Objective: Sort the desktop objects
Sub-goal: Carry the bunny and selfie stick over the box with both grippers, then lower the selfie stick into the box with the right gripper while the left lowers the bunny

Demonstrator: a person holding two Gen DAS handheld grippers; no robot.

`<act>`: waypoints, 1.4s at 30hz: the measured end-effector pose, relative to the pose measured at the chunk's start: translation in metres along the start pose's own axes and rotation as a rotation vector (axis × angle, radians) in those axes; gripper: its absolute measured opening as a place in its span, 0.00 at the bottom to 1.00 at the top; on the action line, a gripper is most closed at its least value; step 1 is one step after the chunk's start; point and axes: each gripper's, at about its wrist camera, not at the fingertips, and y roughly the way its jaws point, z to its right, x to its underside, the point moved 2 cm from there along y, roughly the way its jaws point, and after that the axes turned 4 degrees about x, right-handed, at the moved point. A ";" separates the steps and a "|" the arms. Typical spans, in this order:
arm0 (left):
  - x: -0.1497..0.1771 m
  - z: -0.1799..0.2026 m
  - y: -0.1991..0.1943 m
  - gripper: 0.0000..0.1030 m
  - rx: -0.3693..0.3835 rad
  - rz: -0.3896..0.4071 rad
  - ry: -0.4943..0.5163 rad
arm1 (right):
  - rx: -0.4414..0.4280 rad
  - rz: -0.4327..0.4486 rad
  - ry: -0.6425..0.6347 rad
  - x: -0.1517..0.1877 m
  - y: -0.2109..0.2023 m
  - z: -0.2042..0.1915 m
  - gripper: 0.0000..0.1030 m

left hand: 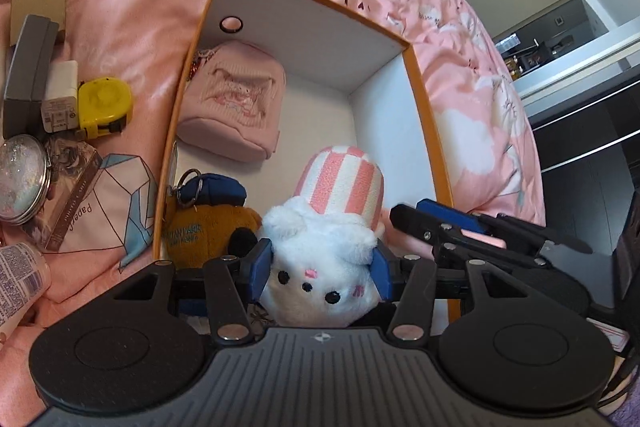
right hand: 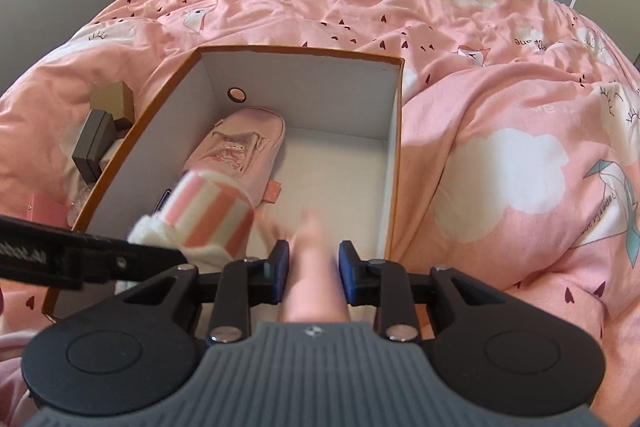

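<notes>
A pink bed [right hand: 500, 75] carries the orange box [right hand: 394, 163]. Inside it, a pink pouch [left hand: 232, 103] lies at 10 o'clock. The left gripper [left hand: 320, 267] clamps a white plush [left hand: 320, 267] over the box. The right gripper [right hand: 314, 267] has a blurred pink item [right hand: 312, 287] between its pads; whether they grip it I cannot tell. Clutter [left hand: 80, 99] lies at 9 o'clock.

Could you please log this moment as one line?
left gripper: holds white plush over box | right gripper: holds blurred pink item
</notes>
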 end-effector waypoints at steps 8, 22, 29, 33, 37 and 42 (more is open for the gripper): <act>0.006 0.004 0.006 0.58 -0.022 -0.049 0.060 | 0.016 -0.047 -0.052 0.002 0.001 -0.005 0.26; 0.010 -0.002 0.019 0.58 0.002 -0.095 0.026 | -0.016 -0.160 -0.103 0.016 0.015 -0.016 0.09; 0.011 -0.002 0.029 0.60 -0.010 -0.128 0.032 | -0.020 -0.153 -0.113 0.014 0.010 -0.013 0.11; 0.012 -0.002 0.029 0.62 0.005 -0.139 0.041 | -0.034 -0.144 -0.125 0.012 0.005 -0.013 0.12; 0.014 0.000 0.025 0.63 0.015 -0.149 0.059 | -0.055 -0.143 -0.119 0.012 0.004 -0.011 0.12; 0.016 0.003 0.016 0.63 0.033 -0.154 0.072 | -0.075 -0.132 -0.101 0.012 0.000 -0.010 0.17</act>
